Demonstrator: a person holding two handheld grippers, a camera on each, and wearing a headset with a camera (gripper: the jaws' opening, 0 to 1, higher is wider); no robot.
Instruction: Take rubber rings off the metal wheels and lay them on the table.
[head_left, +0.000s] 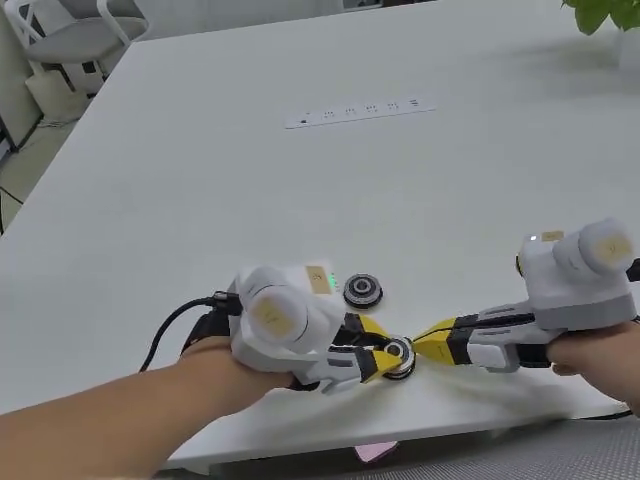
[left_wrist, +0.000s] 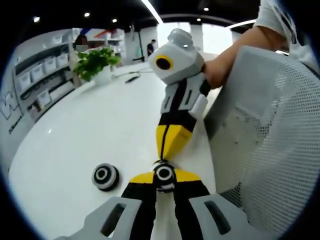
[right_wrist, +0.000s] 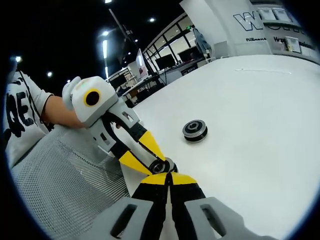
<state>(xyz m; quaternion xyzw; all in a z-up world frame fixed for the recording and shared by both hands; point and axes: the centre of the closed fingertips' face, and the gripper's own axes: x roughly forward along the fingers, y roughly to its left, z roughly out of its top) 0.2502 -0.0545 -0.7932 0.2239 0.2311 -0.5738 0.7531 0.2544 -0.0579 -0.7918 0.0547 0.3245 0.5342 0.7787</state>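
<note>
Mostly hidden wheel, left gripper clamping it, right gripper touching

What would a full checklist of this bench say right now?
Surface: white table.
Job's things: held wheel near the front edge; loose wheel lying apart behind it.
Clutter: white strip farther back.
Tools: left tool shut on held wheel; right tool shut, tips at that wheel's rim.
Cables: black cable trailing from left tool.
Surroundings: plant, chair.
</note>
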